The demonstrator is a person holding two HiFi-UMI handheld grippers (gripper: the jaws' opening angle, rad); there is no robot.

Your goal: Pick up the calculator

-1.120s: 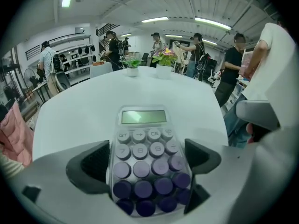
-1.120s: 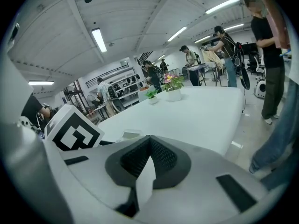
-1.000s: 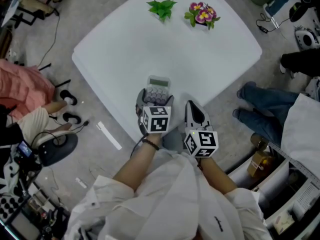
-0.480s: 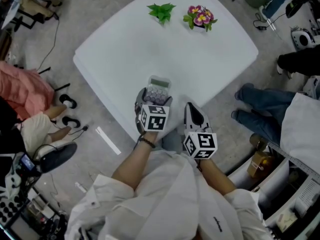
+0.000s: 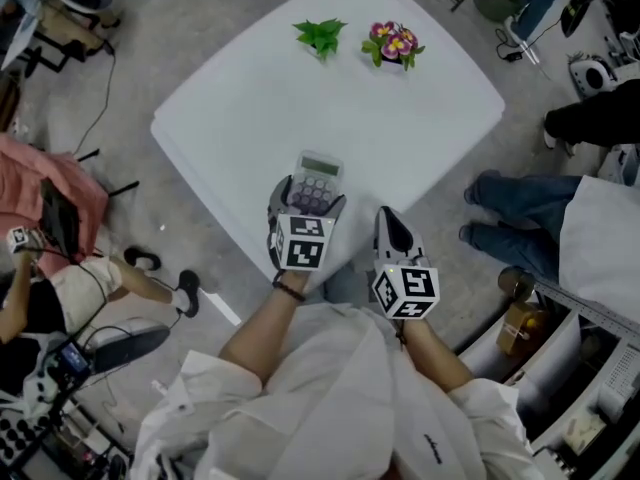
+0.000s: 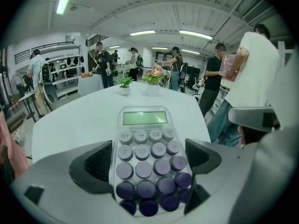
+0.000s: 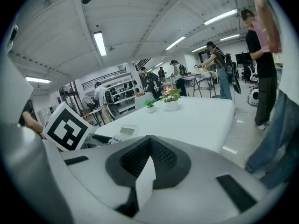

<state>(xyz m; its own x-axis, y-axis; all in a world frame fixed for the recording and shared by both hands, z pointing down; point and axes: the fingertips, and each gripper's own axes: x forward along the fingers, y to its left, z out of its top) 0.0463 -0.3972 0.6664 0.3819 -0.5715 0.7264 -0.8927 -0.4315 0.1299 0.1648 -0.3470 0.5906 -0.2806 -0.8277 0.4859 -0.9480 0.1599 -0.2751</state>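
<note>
A white counter (image 5: 250, 98) was seen from above, with a small green plant (image 5: 320, 36) and a pot of pink flowers (image 5: 392, 43) at its far side. The calculator (image 5: 319, 174) was lying flat near the near edge of the counter, display end pointing away from the person.

The left hand-held gripper (image 5: 309, 198) was set astride the near, keypad end of the calculator. In the left gripper view its two dark pads were seen against the two long sides of the clear case, so the calculator appeared to be gripped, though not yet visibly lifted. The right hand-held gripper (image 5: 390, 226) was held just beside it, off the counter's edge, jaws closed together with nothing between them.

Trouble could be expected from the grip itself. Only the near end was held, so the display end might droop or swing down when raised. The smooth case might also slide out between the pads. With the counter's edge so near, a slipped calculator could be dropped to the floor.
</note>
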